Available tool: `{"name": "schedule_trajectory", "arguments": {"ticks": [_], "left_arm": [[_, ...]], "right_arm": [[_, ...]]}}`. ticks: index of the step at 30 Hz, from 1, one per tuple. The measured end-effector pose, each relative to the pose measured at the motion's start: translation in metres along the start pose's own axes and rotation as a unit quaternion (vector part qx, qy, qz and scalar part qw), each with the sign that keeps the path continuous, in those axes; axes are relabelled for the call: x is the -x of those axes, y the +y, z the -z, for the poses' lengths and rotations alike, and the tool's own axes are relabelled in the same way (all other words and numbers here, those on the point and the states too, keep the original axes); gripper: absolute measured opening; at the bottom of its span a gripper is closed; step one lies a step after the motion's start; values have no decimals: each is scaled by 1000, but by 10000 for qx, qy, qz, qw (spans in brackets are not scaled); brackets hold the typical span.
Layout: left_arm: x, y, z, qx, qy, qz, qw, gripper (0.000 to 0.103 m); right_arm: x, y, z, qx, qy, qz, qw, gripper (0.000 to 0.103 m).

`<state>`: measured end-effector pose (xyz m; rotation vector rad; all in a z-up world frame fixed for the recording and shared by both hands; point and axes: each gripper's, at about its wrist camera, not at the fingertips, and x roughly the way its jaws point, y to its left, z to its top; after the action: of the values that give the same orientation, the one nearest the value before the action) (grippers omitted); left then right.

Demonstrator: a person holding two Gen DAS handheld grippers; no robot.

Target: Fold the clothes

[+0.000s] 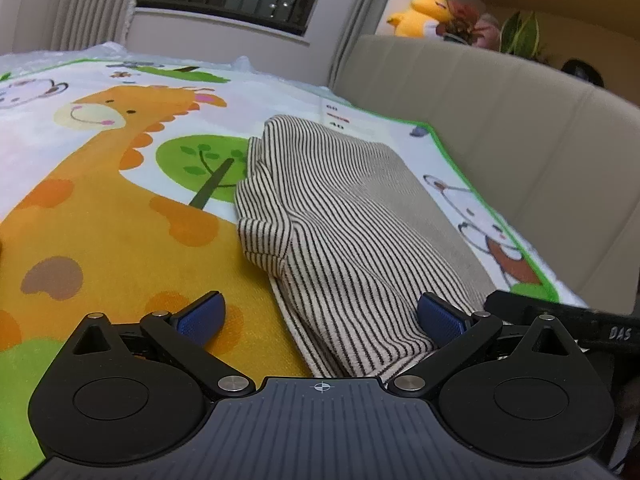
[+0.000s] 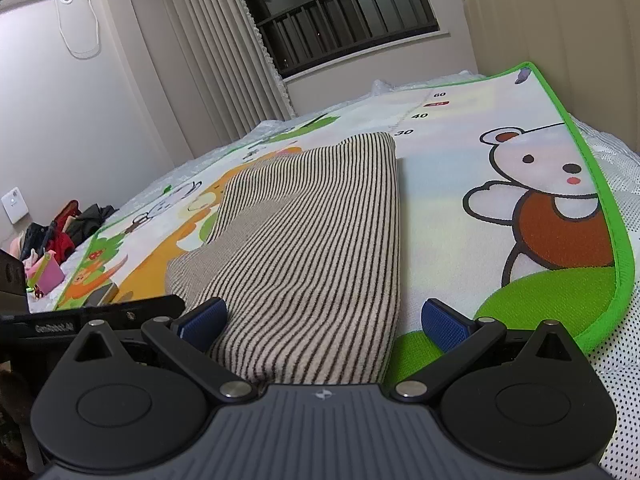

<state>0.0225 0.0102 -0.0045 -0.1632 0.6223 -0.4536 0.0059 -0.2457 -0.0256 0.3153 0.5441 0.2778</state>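
Note:
A striped cream-and-black garment (image 1: 344, 232) lies folded into a long strip on the cartoon play mat (image 1: 100, 200). Its near end reaches between the wide-apart blue pads of my left gripper (image 1: 320, 320), which is open; the right pad (image 1: 440, 320) rests beside the cloth. In the right wrist view the same garment (image 2: 312, 240) runs away from me, its near end lying between the fingers of my open right gripper (image 2: 324, 322). The other gripper's black body (image 2: 100, 316) shows at the left of that view.
The mat (image 2: 500, 208) with its green border covers a bed. A beige padded headboard (image 1: 520, 128) rises to the right, with a yellow plush toy (image 1: 420, 12) on top. Clothes and a pink box (image 2: 48, 276) lie at the far left. Curtains and a barred window stand behind.

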Motion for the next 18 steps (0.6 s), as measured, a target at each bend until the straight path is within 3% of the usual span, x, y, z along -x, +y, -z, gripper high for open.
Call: {"name": "schedule_trajectory", "arguments": {"ticks": [8, 18], "left_arm": [[7, 19, 2, 508, -196, 446, 9975, 103], [6, 19, 1, 481, -182, 437, 9977, 103]], "right_arm": [[-1, -3, -1, -69, 27, -53, 10000, 103], [-3, 1, -1, 6, 82, 26, 10000, 103]]}}
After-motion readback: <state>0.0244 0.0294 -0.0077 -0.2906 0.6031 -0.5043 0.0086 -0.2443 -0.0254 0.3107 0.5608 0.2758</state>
